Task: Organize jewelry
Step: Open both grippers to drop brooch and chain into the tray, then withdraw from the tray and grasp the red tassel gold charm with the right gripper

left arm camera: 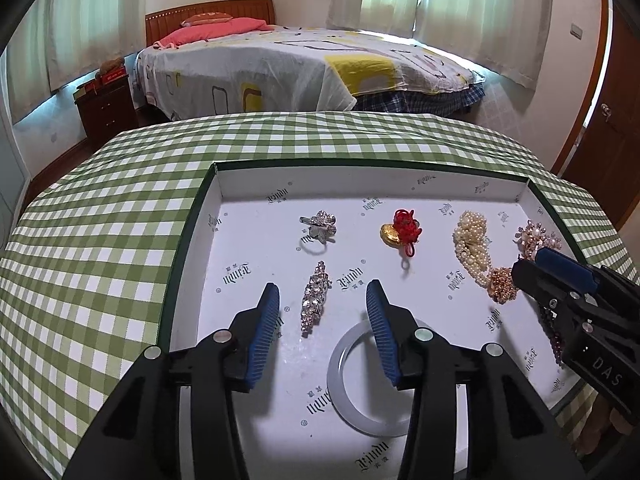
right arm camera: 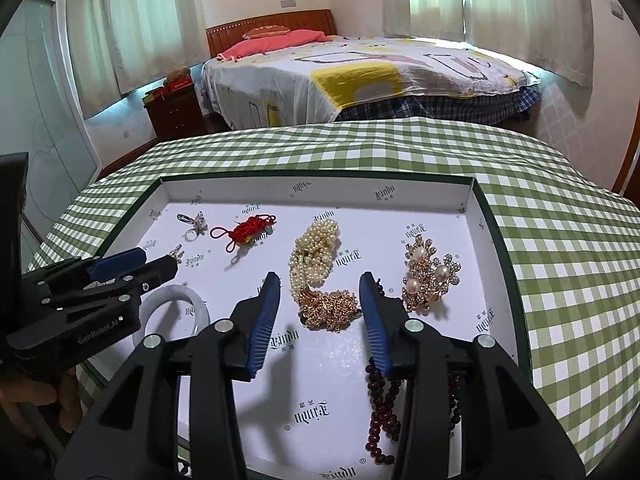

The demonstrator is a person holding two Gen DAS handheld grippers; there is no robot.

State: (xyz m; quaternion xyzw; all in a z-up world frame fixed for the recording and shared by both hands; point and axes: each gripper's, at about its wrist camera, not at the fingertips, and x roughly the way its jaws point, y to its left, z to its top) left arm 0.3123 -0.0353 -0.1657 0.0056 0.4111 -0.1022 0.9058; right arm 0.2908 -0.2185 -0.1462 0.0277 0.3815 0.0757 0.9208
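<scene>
A shallow white box (left arm camera: 400, 190) (right arm camera: 320, 190) with a green rim holds the jewelry. In the left wrist view lie a silver flower ring (left arm camera: 319, 225), a rhinestone clip (left arm camera: 315, 298), a red knot with a gold charm (left arm camera: 401, 230), a pearl strand (left arm camera: 472, 240), a gold cluster (left arm camera: 502, 284), a pearl brooch (left arm camera: 538, 237) and a pale jade bangle (left arm camera: 352, 384). My left gripper (left arm camera: 323, 296) is open above the clip and bangle. My right gripper (right arm camera: 319, 286) is open, near the gold cluster (right arm camera: 328, 308) and pearl strand (right arm camera: 316, 254). Dark red beads (right arm camera: 384, 396) lie under its right finger. The brooch (right arm camera: 430, 276) lies to its right.
The box rests on a table with a green checked cloth (left arm camera: 100, 260) (right arm camera: 560, 260). Behind it stand a bed (left arm camera: 300, 64) and a dark nightstand (left arm camera: 106, 106). A door (left arm camera: 608, 140) is at the right.
</scene>
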